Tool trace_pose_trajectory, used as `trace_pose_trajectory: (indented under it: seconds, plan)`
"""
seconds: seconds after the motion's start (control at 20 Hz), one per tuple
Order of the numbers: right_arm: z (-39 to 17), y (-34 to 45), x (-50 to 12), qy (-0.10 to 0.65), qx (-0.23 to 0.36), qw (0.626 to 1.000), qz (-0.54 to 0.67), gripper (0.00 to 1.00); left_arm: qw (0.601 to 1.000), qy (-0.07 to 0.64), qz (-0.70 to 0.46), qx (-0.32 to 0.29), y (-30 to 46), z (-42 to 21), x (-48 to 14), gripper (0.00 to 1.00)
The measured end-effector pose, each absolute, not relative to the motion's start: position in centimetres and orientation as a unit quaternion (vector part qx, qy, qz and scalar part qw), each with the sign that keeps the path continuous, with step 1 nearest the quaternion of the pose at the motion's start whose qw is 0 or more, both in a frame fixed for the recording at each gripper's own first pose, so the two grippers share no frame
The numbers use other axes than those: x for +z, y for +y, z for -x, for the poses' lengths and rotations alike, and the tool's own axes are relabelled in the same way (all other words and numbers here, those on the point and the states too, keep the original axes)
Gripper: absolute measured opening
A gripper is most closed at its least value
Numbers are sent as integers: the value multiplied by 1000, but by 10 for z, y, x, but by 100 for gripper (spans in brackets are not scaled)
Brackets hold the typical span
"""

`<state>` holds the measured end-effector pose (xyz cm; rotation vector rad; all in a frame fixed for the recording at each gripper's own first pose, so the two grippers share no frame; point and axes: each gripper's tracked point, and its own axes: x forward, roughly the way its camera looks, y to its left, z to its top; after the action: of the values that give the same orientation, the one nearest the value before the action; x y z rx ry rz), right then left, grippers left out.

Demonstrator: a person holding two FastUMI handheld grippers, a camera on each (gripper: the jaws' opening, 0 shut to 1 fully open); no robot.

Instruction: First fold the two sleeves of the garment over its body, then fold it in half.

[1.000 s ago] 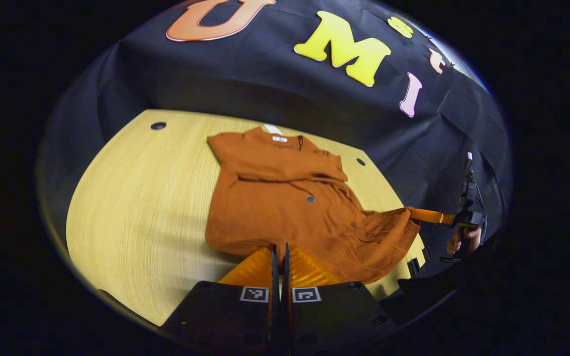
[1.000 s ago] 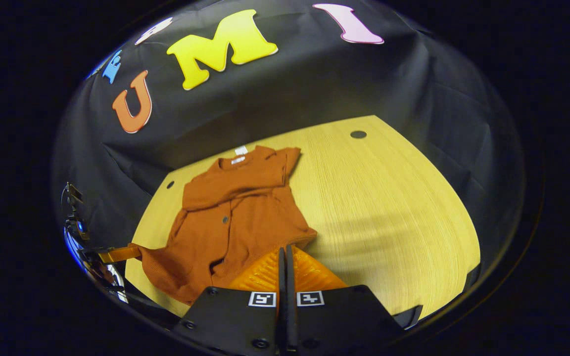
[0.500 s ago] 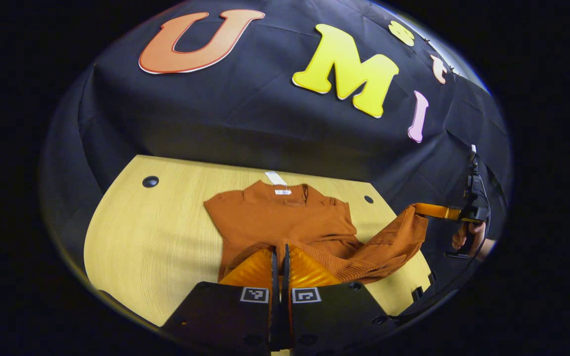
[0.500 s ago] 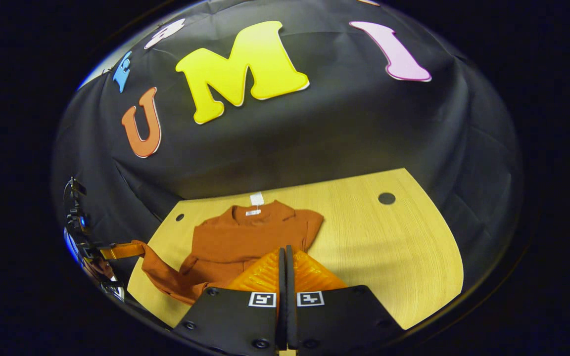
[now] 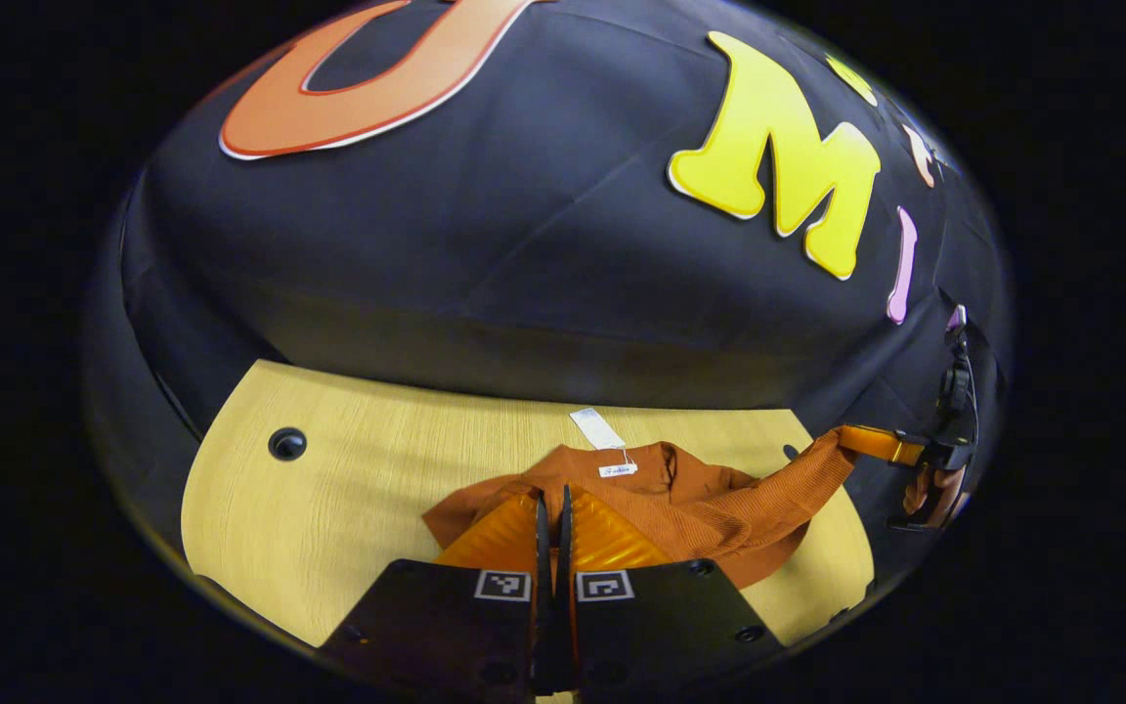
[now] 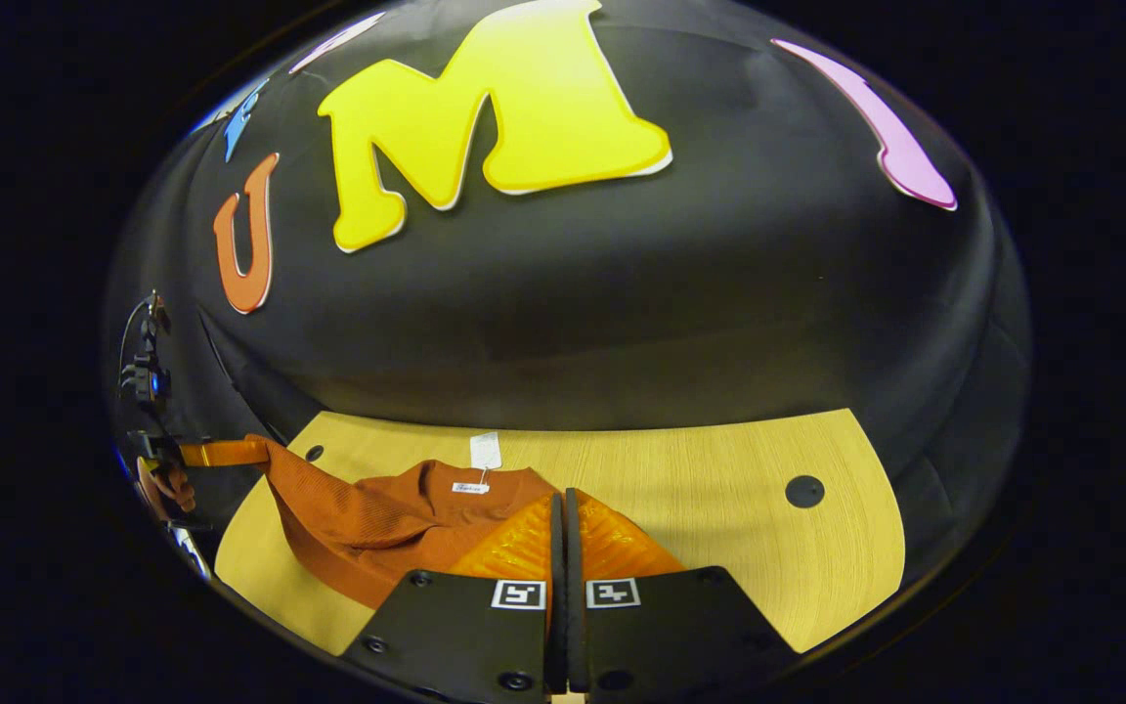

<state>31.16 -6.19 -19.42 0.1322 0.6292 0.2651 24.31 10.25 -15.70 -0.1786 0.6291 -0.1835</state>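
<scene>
While both grippers clamp garment (image 5: pixel 710 513) hem edge, left gripper (image 5: pixel 551 504) and right gripper (image 6: pixel 563 499) sit over table (image 6: pixel 719 508)

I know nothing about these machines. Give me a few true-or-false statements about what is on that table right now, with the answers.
1. The garment is rust orange. True.
2. A white tag sits at its collar. True.
3. The garment lies on a glass table. False: the table is light wood.
4. The right tongs hold the hem lifted off the table. True.
5. The left tongs hang wide open above the cloth. False: they are shut on the hem's other corner.
</scene>
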Motion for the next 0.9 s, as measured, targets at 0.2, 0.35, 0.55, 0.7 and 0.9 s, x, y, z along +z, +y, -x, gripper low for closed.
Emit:
trace_pose_trajectory:
  seconds: [0.2,0.35,0.55,0.7,0.9]
  plan:
    - [-348,-66,-249,319,127,939,-29,0,945,312,66,-79,107,-288,-195,3]
    - [-373,-76,-288,326,106,938,-44,0,942,328,55,-40,130,-311,-239,3]
    - [-387,-82,-340,343,98,933,-34,0,941,333,60,-29,132,-341,-275,3]
    - [-386,-81,-343,339,100,935,-23,0,939,337,57,-24,125,-352,-297,6]
    - [-386,-92,-326,320,71,945,-26,13,943,326,58,-20,128,-353,-293,34]
